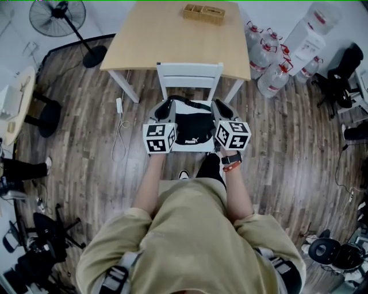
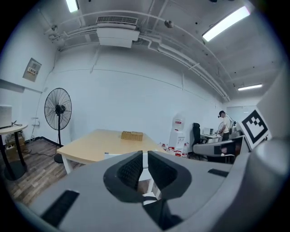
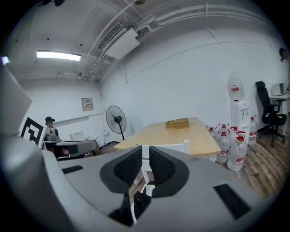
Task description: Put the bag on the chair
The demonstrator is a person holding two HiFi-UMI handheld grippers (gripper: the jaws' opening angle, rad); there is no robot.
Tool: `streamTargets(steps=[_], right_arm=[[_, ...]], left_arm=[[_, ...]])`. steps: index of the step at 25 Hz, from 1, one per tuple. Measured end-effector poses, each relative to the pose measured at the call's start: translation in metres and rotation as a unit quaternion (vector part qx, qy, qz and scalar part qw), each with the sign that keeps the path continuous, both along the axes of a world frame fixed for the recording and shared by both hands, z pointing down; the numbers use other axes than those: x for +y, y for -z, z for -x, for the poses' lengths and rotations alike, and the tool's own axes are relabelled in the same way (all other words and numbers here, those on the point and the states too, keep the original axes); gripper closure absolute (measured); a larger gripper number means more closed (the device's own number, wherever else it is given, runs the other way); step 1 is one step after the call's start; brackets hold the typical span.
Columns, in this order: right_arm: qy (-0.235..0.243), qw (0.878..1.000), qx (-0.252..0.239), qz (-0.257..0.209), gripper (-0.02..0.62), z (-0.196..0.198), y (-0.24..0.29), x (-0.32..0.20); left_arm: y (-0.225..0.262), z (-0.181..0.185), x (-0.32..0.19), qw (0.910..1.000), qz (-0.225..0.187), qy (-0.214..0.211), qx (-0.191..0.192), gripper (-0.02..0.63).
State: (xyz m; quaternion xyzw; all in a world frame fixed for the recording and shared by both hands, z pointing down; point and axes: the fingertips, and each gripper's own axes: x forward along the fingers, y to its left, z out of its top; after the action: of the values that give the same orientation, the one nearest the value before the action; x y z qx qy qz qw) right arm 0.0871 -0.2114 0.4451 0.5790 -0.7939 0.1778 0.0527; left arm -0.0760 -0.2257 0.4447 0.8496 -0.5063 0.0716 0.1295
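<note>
The black bag lies on the seat of the white chair, and its strap arcs along the backrest. My left gripper is at the bag's left end and my right gripper at its right end, both just above the seat and pointing at the table. In the left gripper view the jaws of the left gripper stand almost closed, with a thin slit through which the chair back shows. The right gripper looks the same, with a dark part of the bag low beneath its jaws. No pad visibly presses on anything.
The wooden table stands right behind the chair, with a wicker box at its far edge. Several water bottles sit on the floor to the right. A floor fan stands at the far left, and a white cable lies left of the chair.
</note>
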Motion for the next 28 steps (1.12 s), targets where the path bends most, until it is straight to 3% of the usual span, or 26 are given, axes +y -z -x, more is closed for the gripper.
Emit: streamTargets(steps=[6,14,28], right_arm=[[-0.021,0.999,0.019,-0.026,0.54,-0.013,0.018,0.002],[-0.022,0.998,0.027,-0.051,0.569,-0.022,0.031,0.004],[-0.019,0.999,0.03,-0.039,0.574,-0.026,0.025,-0.003]], left_arm=[[0.019,-0.006,0.004,0.9994,-0.032,0.0,-0.014,0.575],[0.026,-0.016,0.006,0.9992,-0.04,-0.005,-0.001,0.586],[0.02,-0.015,0.002,0.9993,-0.038,0.001,0.002,0.586]])
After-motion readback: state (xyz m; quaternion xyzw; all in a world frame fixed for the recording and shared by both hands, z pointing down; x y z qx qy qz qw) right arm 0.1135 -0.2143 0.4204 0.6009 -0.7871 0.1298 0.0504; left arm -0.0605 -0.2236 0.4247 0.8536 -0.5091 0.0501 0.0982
